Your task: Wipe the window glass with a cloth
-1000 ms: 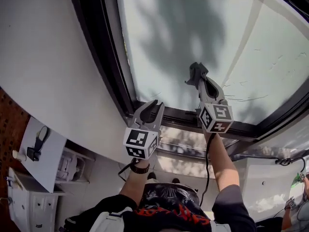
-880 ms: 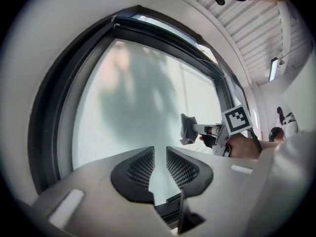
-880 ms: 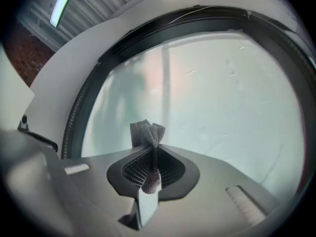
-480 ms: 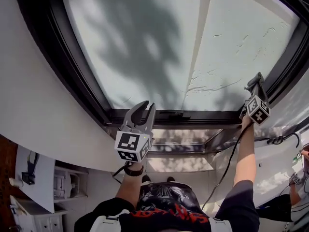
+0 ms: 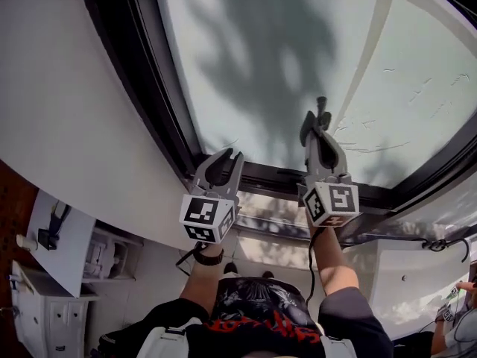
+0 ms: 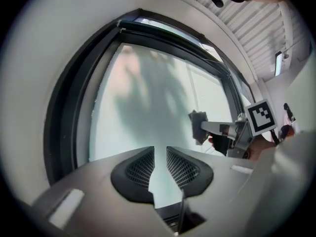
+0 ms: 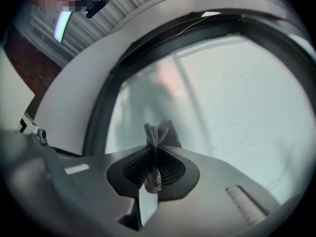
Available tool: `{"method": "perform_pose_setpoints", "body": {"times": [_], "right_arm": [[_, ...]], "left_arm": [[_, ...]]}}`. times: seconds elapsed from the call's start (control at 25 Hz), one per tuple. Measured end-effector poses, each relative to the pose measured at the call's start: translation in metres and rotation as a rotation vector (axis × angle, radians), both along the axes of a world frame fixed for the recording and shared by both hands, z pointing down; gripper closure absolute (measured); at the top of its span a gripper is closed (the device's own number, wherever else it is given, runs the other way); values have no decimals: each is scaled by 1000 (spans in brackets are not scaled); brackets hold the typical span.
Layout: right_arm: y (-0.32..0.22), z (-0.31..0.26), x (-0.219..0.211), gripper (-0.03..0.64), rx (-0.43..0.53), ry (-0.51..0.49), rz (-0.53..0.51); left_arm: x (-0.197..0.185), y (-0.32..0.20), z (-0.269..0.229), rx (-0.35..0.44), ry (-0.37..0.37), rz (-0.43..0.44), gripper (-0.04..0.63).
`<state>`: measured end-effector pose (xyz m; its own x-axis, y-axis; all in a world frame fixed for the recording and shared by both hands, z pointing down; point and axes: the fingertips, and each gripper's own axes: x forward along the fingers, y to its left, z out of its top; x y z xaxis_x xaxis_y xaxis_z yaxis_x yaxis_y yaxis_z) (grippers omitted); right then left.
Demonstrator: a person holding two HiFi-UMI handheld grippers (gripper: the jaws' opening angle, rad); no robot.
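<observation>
The window glass (image 5: pixel 261 58) fills the upper part of the head view, set in a black frame (image 5: pixel 138 88). My right gripper (image 5: pixel 319 119) is shut on a small grey cloth (image 5: pixel 316 116) and holds it against the lower middle of the pane. In the right gripper view the cloth (image 7: pixel 161 134) bunches out past the closed jaws, in front of the glass (image 7: pixel 237 93). My left gripper (image 5: pixel 223 164) stands open and empty near the bottom rail of the frame, left of the right one. From the left gripper view, the cloth (image 6: pixel 198 127) shows pressed on the glass (image 6: pixel 143 107).
A white wall (image 5: pixel 67 118) curves along the left of the frame. A white cabinet (image 5: pixel 45 319) stands at lower left. A black cable (image 5: pixel 311 267) hangs from the right gripper. Another person (image 5: pixel 456 327) is at the lower right corner.
The right gripper swept the cloth from the middle of the pane to its far right edge, then came back to the lower middle. The left gripper stayed near the bottom rail.
</observation>
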<state>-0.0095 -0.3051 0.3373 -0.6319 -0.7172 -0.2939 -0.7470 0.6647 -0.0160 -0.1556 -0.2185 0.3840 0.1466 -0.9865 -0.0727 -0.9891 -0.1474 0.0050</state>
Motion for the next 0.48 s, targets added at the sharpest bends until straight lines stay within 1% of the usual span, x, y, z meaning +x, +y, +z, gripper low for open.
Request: {"method": "perform_pose_setpoints", "body": {"times": [0.04,0.08,0.12,0.2,0.28,0.32,0.36,0.4,0.48], "right_arm": [[10,1,-46,591,-3,13,-91],[19,4,-85,591,-9,24,-167],[27,7,-118,591,-13,35,-233],[38,11,-174,591,-30,62,-347],[41,17,-226,591,-91,83,-453],[40,22,-247,591,-123,96,-485],[38,29,-263,591,-146,116,-493],[33,37,-271,591,-158,138,-478],[18,52,-261,591,-165,167,-407]], "left_arm": [[-16,6,-2,12,7,-40,534],[-31,14,-2,27,21,-83,551],[-44,24,-2,39,38,-125,554],[-68,42,0,48,64,-198,554],[-89,56,-1,54,72,-254,552],[-97,60,-2,57,71,-271,552],[-102,63,-3,59,70,-280,552],[-103,63,-4,58,66,-281,554],[-98,59,-3,54,58,-264,552]]}}
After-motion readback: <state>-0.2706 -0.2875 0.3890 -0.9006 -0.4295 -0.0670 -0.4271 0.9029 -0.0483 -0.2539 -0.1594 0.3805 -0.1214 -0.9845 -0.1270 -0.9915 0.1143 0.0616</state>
